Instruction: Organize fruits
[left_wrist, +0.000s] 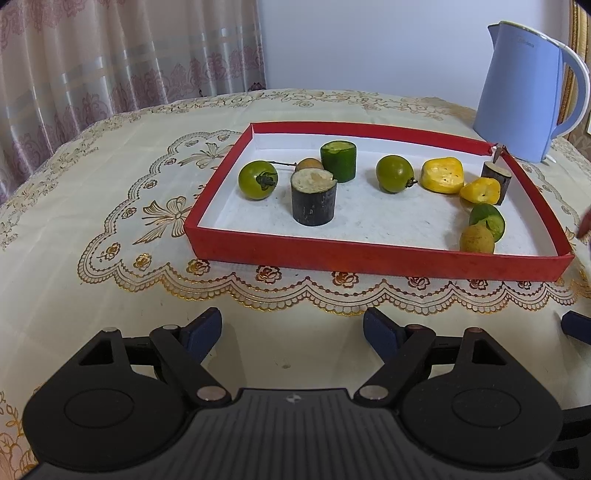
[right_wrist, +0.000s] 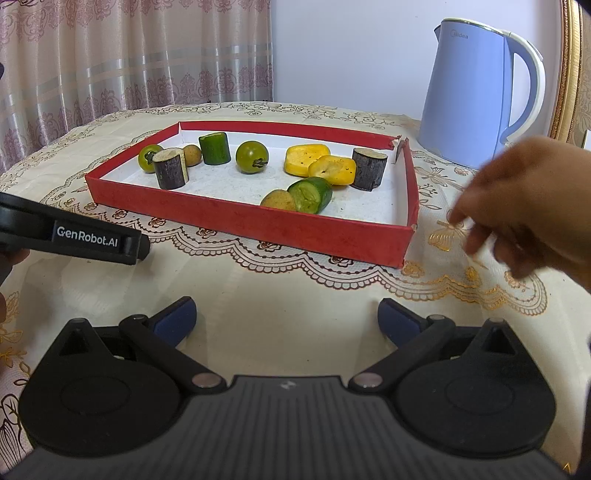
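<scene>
Matt red paper-covered card on the tray wall (right_wrist: 236, 216), with a white, faintly grainy floor. Glossy smooth skin on the green tomatoes (left_wrist: 258, 180); rough, dull bark on the dark cut stalk (left_wrist: 314, 197). Waxy sheen on the yellow pieces (right_wrist: 306, 159). Smooth satin plastic on the blue kettle (right_wrist: 467, 99). Lace-patterned tablecloth (left_wrist: 110, 221) with gilt print. Matt black plastic gripper bodies, shiny metal pivot pins.
</scene>
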